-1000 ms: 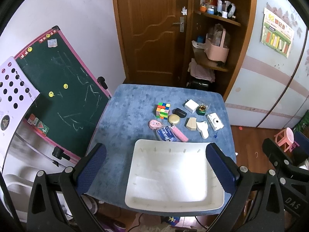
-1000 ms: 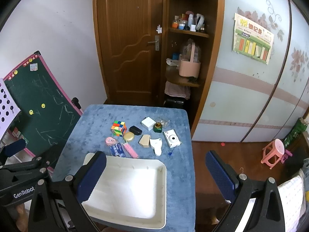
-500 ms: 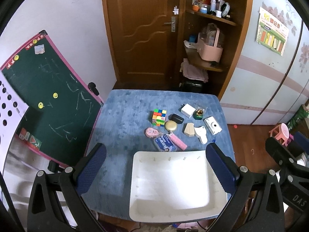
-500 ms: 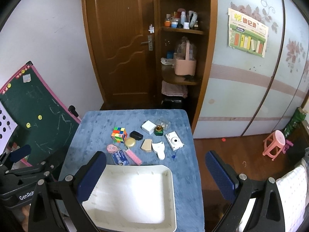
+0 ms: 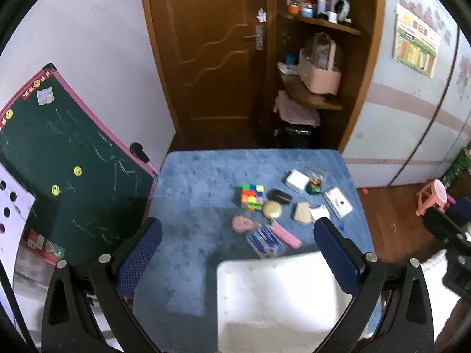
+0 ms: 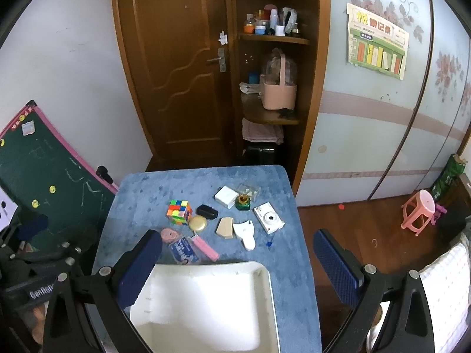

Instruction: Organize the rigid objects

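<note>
Right wrist view: my right tool [image 6: 238, 267] spread, empty; white tray [image 6: 262, 273] directly beneath, object cluster just beyond far rim, pink comb [image 6: 206, 246] nearest. Left tool [image 5: 238, 252] likewise spread.

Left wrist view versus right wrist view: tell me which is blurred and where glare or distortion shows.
Left wrist view: motion-smeared, the blue card and tray soft, the tray washed out. Right wrist view: sharp, the cube and camera crisp. Both views: fisheye bends the door frame; corners are black.
</note>
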A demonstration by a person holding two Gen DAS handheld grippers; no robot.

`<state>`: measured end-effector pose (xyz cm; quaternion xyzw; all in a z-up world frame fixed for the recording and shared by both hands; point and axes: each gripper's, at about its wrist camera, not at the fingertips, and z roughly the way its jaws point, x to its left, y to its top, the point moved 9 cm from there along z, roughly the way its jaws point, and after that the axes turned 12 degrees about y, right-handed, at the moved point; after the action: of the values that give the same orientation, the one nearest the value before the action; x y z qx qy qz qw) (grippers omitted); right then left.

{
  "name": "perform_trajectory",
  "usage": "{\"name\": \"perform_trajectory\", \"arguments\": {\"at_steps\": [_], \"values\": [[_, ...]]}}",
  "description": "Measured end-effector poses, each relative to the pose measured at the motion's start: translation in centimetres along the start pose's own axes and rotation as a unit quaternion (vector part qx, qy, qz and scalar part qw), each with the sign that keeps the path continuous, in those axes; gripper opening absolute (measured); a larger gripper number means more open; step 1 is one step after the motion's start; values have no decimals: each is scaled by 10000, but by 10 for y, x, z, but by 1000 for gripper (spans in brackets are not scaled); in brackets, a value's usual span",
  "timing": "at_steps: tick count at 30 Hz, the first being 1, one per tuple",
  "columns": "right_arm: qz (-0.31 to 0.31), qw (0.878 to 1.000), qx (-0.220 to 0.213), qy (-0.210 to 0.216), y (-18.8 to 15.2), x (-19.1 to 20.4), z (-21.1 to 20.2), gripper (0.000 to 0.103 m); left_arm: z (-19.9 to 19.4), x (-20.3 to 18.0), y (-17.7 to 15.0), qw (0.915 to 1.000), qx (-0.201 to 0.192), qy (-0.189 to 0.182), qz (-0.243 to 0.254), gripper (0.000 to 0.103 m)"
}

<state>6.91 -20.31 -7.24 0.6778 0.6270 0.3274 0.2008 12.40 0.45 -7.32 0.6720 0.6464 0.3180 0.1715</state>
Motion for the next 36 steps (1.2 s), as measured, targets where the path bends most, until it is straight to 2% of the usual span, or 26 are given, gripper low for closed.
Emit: {"name": "perform_trajectory", "arguments": {"at_steps": [4, 10, 18, 22, 28, 33, 36], "values": [[-15, 9999, -41, -121, 21, -11, 16, 103, 26, 12, 19, 9999, -2, 117, -50, 102], [271, 9994, 101, -187, 45, -36, 53, 103, 71, 12, 32, 9995, 219, 204, 32, 102], [733, 9954, 596, -177, 53, -74, 126, 103, 152, -21, 32, 9958, 846, 106, 336, 102], [983, 9900, 981, -249, 44, -96, 168, 103, 193, -46, 28, 9919, 1166, -2, 510, 102], [955, 9830, 1523, -376, 21, -126, 233, 103, 258, -87, 8, 9804, 1761, -124, 878, 102], [943, 9753, 1982, -256, -6, -149, 294, 102, 305, -101, -4, 9740, 2097, -73, 850, 102], [903, 9703, 2233, -210, -21, -158, 323, 96, 324, -105, -13, 9681, 2379, -123, 772, 102]]}}
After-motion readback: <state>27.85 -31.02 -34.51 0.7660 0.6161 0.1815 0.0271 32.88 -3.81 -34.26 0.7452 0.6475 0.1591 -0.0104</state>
